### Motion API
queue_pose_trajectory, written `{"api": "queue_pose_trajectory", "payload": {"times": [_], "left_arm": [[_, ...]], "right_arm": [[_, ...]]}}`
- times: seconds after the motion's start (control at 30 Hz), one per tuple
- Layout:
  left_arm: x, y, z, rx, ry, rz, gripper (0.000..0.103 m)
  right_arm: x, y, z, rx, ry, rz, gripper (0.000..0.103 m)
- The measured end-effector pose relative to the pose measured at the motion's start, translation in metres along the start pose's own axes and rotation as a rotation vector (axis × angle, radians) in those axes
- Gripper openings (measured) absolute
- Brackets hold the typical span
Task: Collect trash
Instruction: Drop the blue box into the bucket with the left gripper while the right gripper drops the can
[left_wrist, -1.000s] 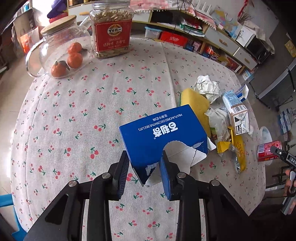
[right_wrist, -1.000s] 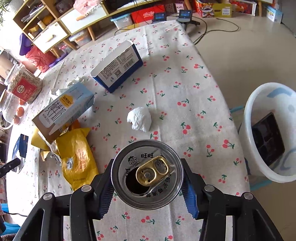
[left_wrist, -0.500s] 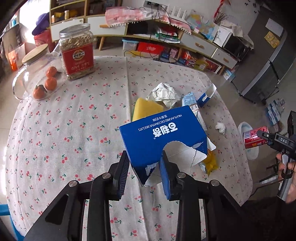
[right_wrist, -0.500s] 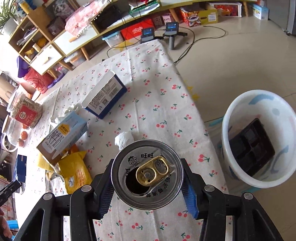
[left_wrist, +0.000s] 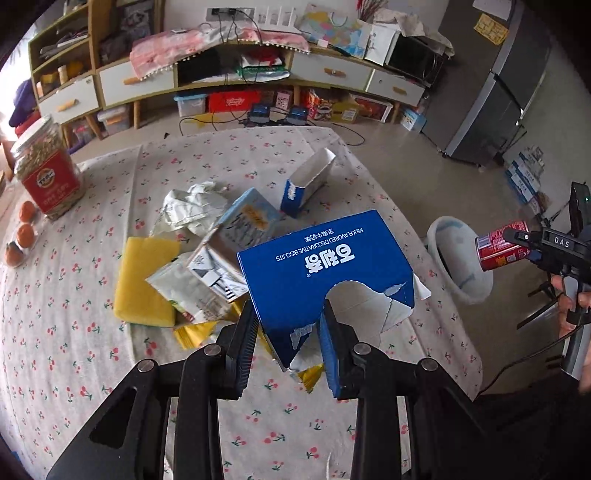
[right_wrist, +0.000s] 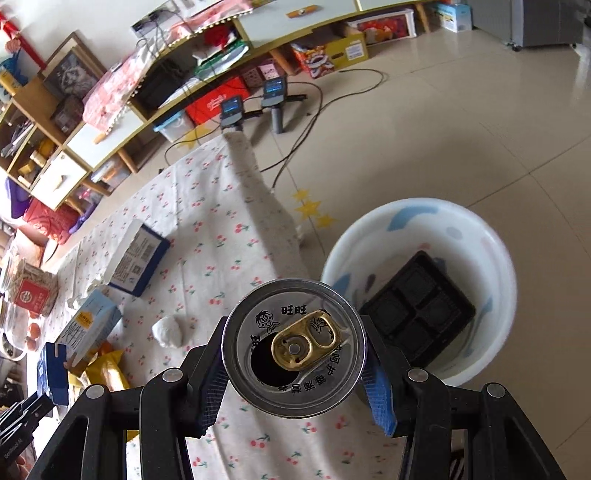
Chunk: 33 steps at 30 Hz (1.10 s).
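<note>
Both grippers loaded, trash carried toward the bin beside the table.

Left gripper (left_wrist: 289, 325) is clamped on the torn lower edge of the blue biscuit box (left_wrist: 325, 273), held up over the cherry-print tablecloth (left_wrist: 74, 332); thin card, light and probably empty, so it likely flexes and could tear further at the ripped flap, and a bite on the intact side panel would be firmer. Right gripper (right_wrist: 295, 360) grips the drink can (right_wrist: 294, 345) across its body, opened top toward the camera, at the table edge just beside the white bin (right_wrist: 491, 254), not yet over its mouth; thin metal, light, smooth-walled, apt to dent or slip if squeezed unevenly. A black tray (right_wrist: 417, 312) already lies inside. Cartons, a yellow sponge (left_wrist: 144, 280) and crumpled paper (left_wrist: 192, 206) remain on the table.
</note>
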<state>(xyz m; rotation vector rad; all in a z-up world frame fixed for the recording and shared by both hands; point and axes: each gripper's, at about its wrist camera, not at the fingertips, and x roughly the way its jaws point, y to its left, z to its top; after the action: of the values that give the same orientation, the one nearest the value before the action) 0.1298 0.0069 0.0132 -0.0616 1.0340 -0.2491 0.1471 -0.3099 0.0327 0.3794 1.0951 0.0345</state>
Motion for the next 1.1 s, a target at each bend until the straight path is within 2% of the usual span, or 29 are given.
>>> {"api": "queue_pose_trajectory", "payload": {"times": [0.4,0.6,0.8,0.9,0.97,1.03,1.1], "left_arm": [[0.089,-0.161,0.042,0.199,0.08,-0.112,0.034],[0.13,-0.223,0.052,0.269,0.112,-0.123,0.034],[0.158,-0.251,0.058,0.308,0.114,-0.109,0.036],[0.167,-0.256,0.06,0.309,0.126,-0.138,0.038],[0.168,-0.257,0.059,0.316,0.117,-0.144,0.044],[0.162,-0.254,0.058,0.31,0.084,-0.142,0.057],[0.152,-0.25,0.056,0.306,0.052,-0.146,0.064]], "right_arm": [[-0.012,-0.107,0.003,0.151,0.02,-0.07,0.056],[-0.018,-0.142,0.002,0.208,0.026,-0.069,0.056],[-0.021,-0.158,0.003,0.245,0.025,-0.067,0.056],[-0.02,-0.161,0.005,0.26,0.024,-0.067,0.056],[-0.019,-0.162,0.005,0.265,0.025,-0.069,0.056],[-0.016,-0.161,0.006,0.268,0.03,-0.07,0.056],[-0.013,-0.158,0.006,0.266,0.035,-0.07,0.056]]}}
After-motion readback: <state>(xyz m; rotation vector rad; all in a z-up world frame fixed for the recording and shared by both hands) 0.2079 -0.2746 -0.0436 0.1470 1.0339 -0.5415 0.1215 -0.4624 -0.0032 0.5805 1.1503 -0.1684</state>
